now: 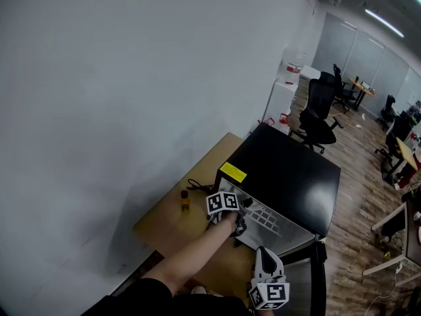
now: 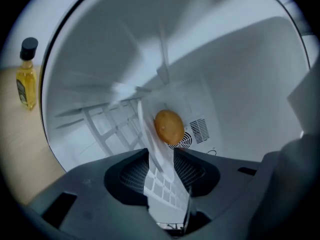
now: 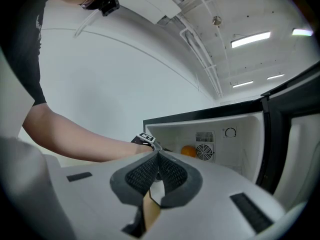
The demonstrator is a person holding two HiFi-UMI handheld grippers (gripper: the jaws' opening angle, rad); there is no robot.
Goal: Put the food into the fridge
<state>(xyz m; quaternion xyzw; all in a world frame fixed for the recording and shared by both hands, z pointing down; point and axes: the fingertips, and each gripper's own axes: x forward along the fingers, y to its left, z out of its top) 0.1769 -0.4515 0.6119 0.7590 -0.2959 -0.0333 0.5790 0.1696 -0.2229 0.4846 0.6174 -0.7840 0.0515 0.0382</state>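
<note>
One forearm [image 1: 195, 254] reaching into fridge [image 1: 289, 170], fingers [image 2: 125, 178] apart

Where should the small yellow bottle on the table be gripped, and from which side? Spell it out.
Probably best across the body of the bottle, just below its black cap, coming in level from the front edge of the table. It stands upright and is narrow, and the fridge closes off its right side.
</note>
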